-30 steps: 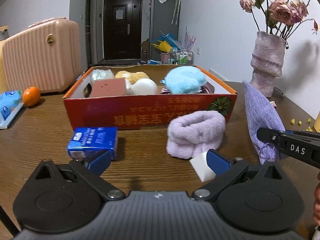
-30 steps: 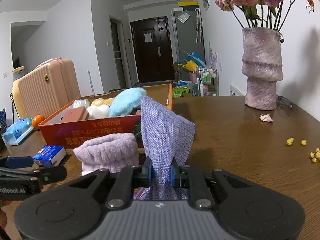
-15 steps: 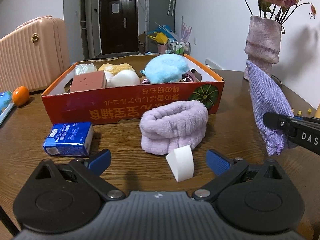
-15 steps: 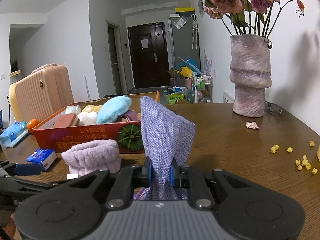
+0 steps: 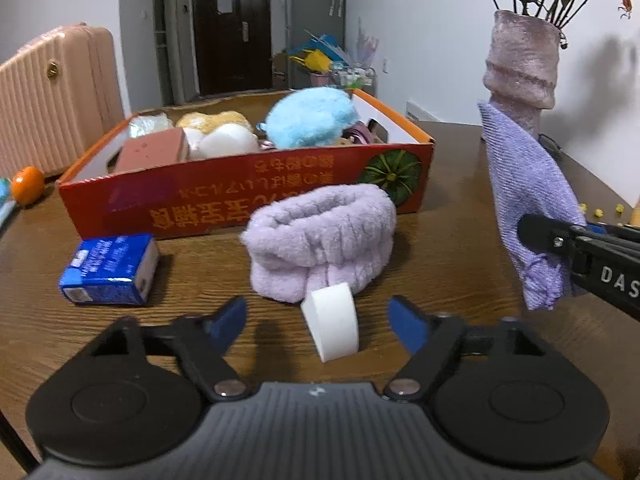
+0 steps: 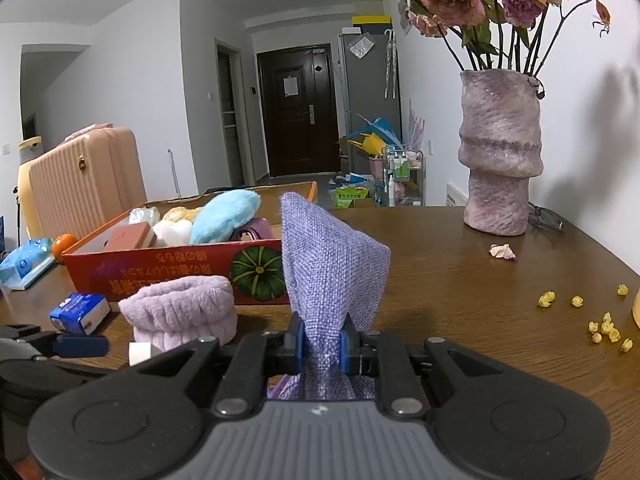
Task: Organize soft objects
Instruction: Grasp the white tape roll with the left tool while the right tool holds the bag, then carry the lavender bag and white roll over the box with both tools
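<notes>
My right gripper (image 6: pixel 320 344) is shut on a purple woven pouch (image 6: pixel 332 264) and holds it above the table; the pouch also shows in the left wrist view (image 5: pixel 524 208). My left gripper (image 5: pixel 318 320) is open, its jaws on either side of a white foam piece (image 5: pixel 332 326) lying on the table. A fluffy lilac headband (image 5: pixel 320 236) lies just beyond it, in front of the orange cardboard box (image 5: pixel 256 200). The box holds a blue plush (image 5: pixel 310 118), a white ball, a pink sponge and other soft items.
A blue tissue pack (image 5: pixel 108 270) lies left of the headband. A purple vase (image 6: pixel 500 152) with dried roses stands at the back right. Yellow crumbs (image 6: pixel 600 320) lie at the right. An orange (image 5: pixel 26 184) and a pink suitcase (image 5: pixel 56 92) are at the left.
My left gripper has pulled back from the box and swung left, so the white foam piece now lies between its open jaws. The right gripper has drawn back with the pouch.
</notes>
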The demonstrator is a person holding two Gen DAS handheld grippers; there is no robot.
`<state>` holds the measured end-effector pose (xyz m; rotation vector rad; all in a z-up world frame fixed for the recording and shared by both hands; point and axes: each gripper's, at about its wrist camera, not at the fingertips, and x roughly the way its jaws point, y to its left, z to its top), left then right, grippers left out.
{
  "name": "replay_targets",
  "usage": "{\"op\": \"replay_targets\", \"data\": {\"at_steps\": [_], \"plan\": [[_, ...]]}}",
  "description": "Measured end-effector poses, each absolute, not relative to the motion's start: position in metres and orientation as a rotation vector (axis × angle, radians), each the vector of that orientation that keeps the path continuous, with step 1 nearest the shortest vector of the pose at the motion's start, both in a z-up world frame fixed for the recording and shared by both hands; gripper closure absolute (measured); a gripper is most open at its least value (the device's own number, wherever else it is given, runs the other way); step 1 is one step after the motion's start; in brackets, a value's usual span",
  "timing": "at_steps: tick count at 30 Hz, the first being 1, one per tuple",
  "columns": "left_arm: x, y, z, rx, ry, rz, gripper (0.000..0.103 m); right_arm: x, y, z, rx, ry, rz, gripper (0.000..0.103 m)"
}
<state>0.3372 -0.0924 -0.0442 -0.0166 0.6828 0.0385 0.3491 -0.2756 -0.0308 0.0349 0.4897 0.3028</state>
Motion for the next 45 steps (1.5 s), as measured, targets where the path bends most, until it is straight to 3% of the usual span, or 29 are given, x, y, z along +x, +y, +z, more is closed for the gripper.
{"op": "replay_targets", "data": {"at_steps": [10,19,45], "plan": [[0.339,-0.092,-0.049,-0.034,0.719,-0.001,0.076,0.350,-0.275,-0.032,0.033,0.493,0.306,0.087],[0.336,-0.091,-0.048,-0.029,0.708,-0.007,0.081,0.351,-0.274,-0.033,0.031,0.494,0.305,0.087],[0.309,-0.063,-0.008,-0.092,0.557,-0.062,0.083,0.340,-0.265,-0.025,0.025,0.393,0.278,0.087]]}}
